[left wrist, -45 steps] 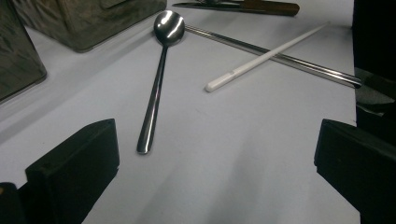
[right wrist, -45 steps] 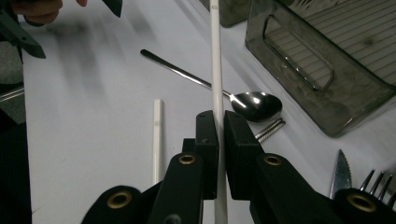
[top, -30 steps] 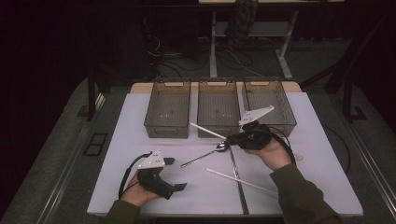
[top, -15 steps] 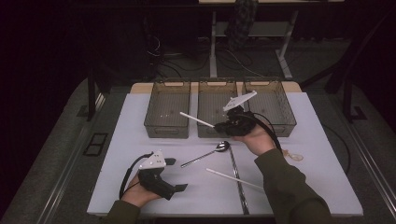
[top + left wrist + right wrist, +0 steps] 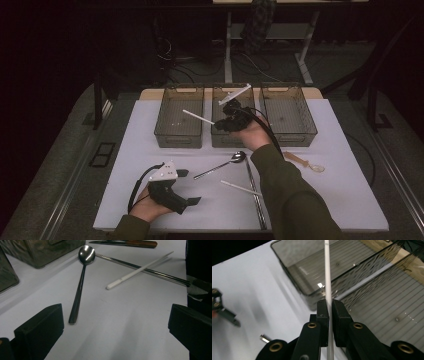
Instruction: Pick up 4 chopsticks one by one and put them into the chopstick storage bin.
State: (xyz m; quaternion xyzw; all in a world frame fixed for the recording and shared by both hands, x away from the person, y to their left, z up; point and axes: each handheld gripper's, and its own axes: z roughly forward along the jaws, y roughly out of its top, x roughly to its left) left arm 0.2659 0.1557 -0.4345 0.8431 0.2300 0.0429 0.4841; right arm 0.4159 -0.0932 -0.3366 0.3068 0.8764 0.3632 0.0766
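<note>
The right hand-held gripper point(image 5: 220, 121) has carried the white chopstick point(image 5: 198, 117), pinched tight between its jaws, from the table up over the middle bin point(image 5: 226, 138), its free end pointing toward the left bin point(image 5: 179, 137)

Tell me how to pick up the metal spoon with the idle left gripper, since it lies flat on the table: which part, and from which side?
Probably best taken at mid-handle of the spoon, from above, jaws straddling the thin shaft. It lies flat and slim, its bowl toward the bins and the handle end pointing at the left gripper, whose jaws stand open. Mid-handle also lies apart from the crossed white chopstick.
</note>
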